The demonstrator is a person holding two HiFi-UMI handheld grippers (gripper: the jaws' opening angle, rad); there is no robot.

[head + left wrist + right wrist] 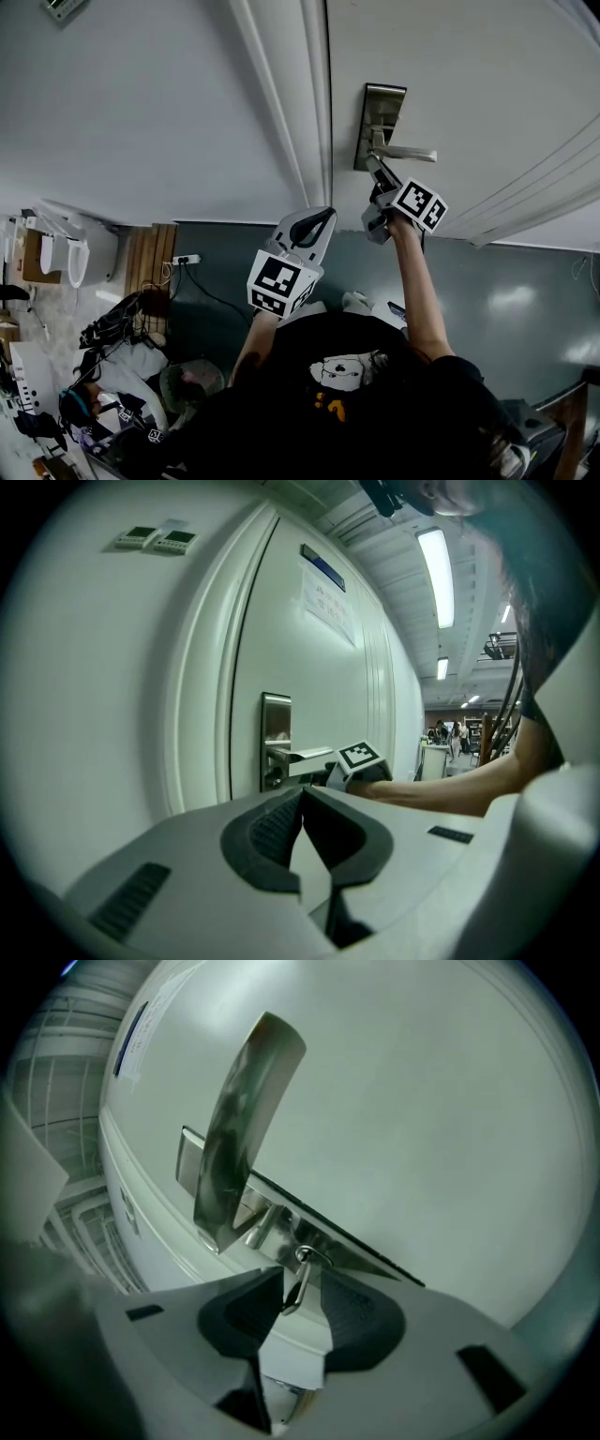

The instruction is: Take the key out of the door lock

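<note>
A metal lock plate (pixel 380 112) with a lever handle (pixel 410 153) is set in the white door (pixel 469 66). My right gripper (pixel 373 165) is held up against the plate just under the handle. In the right gripper view a small metal key (pixel 298 1281) sticks out of the lock below the handle (pixel 239 1129). It lies between the pads of my right gripper (pixel 300 1290), close to the left pad, with a gap to the right pad. My left gripper (pixel 326 214) hangs back beside the door frame, fingertips together and empty (pixel 301 791).
The white door frame (pixel 295 103) runs left of the lock. The floor (pixel 525 300) is dark grey. Bags and clutter (pixel 112 356), a wooden panel (pixel 150 262) and a power strip (pixel 185 260) lie at the lower left. The person's arm (pixel 422 291) reaches up to the lock.
</note>
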